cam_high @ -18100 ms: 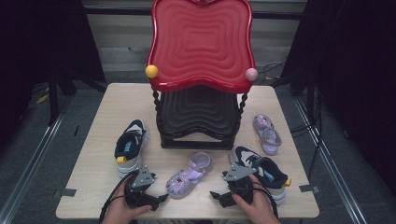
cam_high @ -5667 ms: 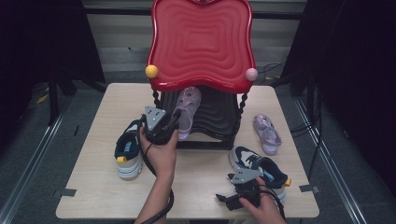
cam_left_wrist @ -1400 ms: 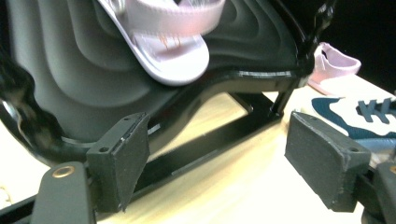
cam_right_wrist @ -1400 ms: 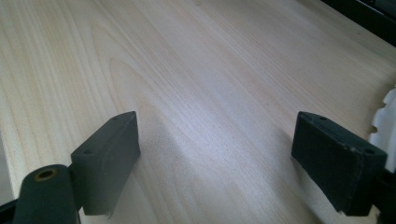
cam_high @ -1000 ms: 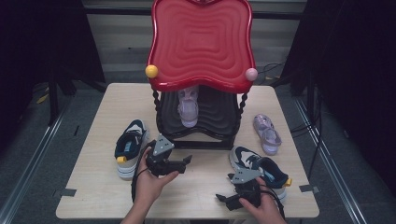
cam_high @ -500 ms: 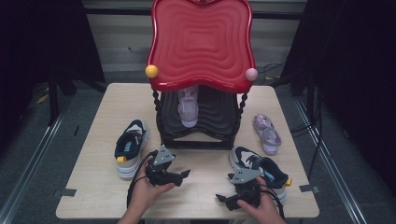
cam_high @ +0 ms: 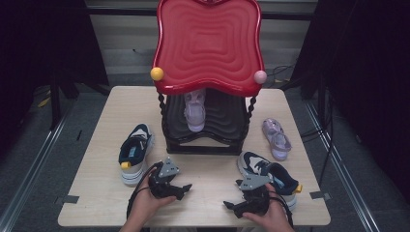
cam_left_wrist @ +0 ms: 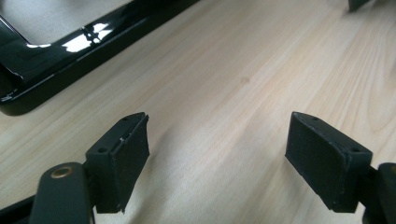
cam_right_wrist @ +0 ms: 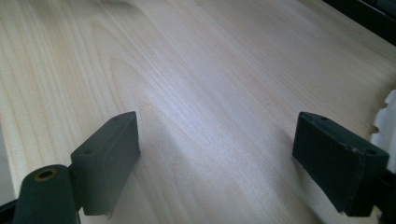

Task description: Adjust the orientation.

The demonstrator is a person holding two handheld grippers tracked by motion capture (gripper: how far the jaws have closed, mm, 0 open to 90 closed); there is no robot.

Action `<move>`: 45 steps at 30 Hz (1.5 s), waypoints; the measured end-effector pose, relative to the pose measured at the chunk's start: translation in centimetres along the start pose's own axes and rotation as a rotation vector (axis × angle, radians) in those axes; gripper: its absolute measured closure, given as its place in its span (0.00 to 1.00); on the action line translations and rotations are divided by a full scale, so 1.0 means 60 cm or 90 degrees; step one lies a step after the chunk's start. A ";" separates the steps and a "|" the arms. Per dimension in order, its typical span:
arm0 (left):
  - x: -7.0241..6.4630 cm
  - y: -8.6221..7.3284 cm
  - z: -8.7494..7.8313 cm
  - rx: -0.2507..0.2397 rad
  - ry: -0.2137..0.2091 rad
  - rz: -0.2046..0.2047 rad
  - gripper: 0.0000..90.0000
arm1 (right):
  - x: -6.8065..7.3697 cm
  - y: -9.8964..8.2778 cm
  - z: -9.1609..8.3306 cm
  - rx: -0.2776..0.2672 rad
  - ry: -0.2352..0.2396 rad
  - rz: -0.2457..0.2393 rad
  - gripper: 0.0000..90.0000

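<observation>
A: High view first — where are the two grippers?

B: Both sit low at the near edge of the desk (cam_high: 96, 145). The left gripper (cam_high: 181, 189) is in the person's left hand (cam_high: 145, 205), just in front of the dark blue sneaker (cam_high: 134, 152) on the left. The right gripper (cam_high: 231, 207) is in the right hand (cam_high: 270, 217), beside the second dark blue sneaker (cam_high: 270, 175).

A: And their fingers?

B: Spread wide on both, with nothing between them. In the left gripper view the fingers (cam_left_wrist: 123, 161) frame bare wood, with the glossy black base of the rack (cam_left_wrist: 70, 44) ahead. In the right gripper view the fingers (cam_right_wrist: 109, 158) also frame bare wood, and a white toothed sole edge (cam_right_wrist: 386, 121) shows at the right border.

A: Where are the sandals?

B: One lilac sandal (cam_high: 195, 111) lies on the black lower shelf of the shoe rack (cam_high: 208, 145), under its red top tray (cam_high: 208, 43). The other lilac sandal (cam_high: 276, 137) lies on the desk to the right of the rack, well apart from both grippers.
</observation>
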State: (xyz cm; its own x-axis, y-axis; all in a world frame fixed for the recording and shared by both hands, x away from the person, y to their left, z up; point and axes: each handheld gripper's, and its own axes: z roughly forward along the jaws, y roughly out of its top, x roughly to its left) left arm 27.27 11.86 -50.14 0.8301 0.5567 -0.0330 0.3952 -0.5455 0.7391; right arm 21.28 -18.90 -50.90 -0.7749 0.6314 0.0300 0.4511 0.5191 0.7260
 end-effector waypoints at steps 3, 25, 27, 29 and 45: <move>0.001 -0.002 0.001 0.001 -0.002 0.005 0.23 | 0.000 0.000 0.000 0.000 -0.001 0.000 0.16; 0.007 -0.011 0.002 0.013 -0.007 0.018 0.19 | 0.004 0.061 -0.056 -0.033 0.027 0.004 0.18; 0.007 -0.011 0.003 0.014 -0.009 0.016 0.18 | 0.002 0.070 -0.065 -0.037 0.024 0.003 0.18; 0.007 -0.011 0.003 0.015 -0.009 0.016 0.18 | -0.004 0.077 -0.075 -0.042 0.027 0.003 0.18; 0.006 -0.011 0.002 0.018 -0.009 0.017 0.18 | -0.071 0.114 -0.157 -0.088 -0.046 0.023 0.18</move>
State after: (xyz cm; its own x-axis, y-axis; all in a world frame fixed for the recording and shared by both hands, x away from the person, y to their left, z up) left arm 27.38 12.35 -50.75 0.8453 0.5337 -0.0232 0.3841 -0.5769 0.7209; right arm 23.47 -23.45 -39.62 -0.7230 0.6907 0.0119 0.4092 0.4144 0.8129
